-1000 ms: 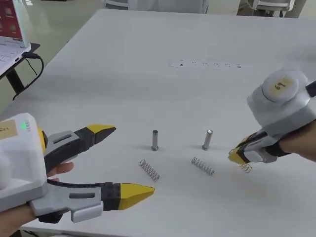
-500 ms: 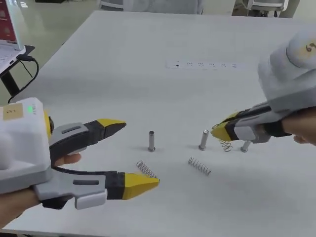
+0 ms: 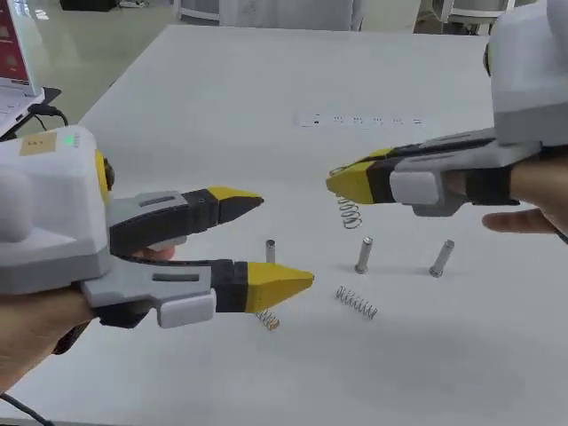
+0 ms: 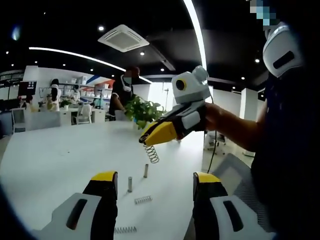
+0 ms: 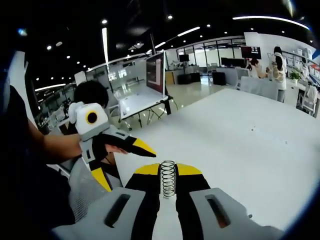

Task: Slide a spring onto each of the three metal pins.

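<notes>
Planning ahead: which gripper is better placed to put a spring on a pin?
Right. The right gripper holds a small coiled metal spring above the middle upright metal pin; the left gripper is open, empty.

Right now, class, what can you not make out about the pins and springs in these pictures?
- Head view: base of the left pin, hidden by the left gripper.
- Head view: most of the nearest spring, under that gripper's lower jaw.
- Right gripper view: lower end of the held spring, sunk between the right gripper jaws.
- Head view: table markings, too small to read.
</notes>
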Tool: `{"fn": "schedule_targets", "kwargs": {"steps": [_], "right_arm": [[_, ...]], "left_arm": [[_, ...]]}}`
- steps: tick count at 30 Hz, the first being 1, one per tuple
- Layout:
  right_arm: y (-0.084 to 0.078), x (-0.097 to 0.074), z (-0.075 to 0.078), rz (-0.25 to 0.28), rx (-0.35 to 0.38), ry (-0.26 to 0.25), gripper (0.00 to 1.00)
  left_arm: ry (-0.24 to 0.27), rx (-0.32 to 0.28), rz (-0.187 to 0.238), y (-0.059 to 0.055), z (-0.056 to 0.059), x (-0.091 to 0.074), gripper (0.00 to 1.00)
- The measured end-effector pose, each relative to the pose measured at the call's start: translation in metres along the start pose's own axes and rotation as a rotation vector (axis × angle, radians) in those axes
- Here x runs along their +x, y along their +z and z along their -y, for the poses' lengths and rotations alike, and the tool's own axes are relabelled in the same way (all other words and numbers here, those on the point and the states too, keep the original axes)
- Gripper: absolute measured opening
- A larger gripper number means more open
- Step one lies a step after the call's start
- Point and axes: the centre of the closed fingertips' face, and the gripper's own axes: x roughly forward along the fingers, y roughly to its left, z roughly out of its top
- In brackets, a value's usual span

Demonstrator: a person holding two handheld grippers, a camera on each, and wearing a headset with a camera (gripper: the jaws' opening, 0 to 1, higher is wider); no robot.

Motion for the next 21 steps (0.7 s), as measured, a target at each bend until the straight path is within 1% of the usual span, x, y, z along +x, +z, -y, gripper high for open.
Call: {"fn": "schedule_targets", "kwargs": {"steps": [2,3,4,6,10,12,15,16,21], "right_arm": [[0.008,0.000,-0.008,0.034,0.019,0.028,0.08],[0.009,0.000,-0.012,0.038,0.025,0.045,0.08],[0.012,0.000,-0.016,0.054,0.035,0.061,0.08],[0.015,-0.001,-0.022,0.070,0.048,0.081,0.08],[0.017,0.001,-0.027,0.080,0.045,0.093,0.08],[0.018,0.002,-0.028,0.086,0.044,0.098,0.08],[0.020,0.002,-0.030,0.099,0.058,0.122,0.08],[0.019,0.005,-0.035,0.101,0.057,0.125,0.08],[0.020,0.004,-0.037,0.107,0.050,0.131,0.08]], "left_arm": [[-0.009,-0.010,0.012,0.004,0.002,0.001,0.53],[-0.011,-0.011,0.015,0.004,0.002,0.002,0.53],[-0.013,-0.012,0.019,0.006,0.002,0.003,0.52],[-0.015,-0.016,0.028,0.008,0.003,0.004,0.50],[-0.021,-0.011,0.046,0.014,0.005,0.008,0.44],[-0.023,-0.010,0.048,0.015,0.006,0.010,0.41],[-0.023,-0.009,0.048,0.016,0.006,0.012,0.38],[-0.023,-0.012,0.050,0.017,0.006,0.012,0.36],[-0.021,-0.023,0.058,0.019,0.005,0.014,0.22]]}}
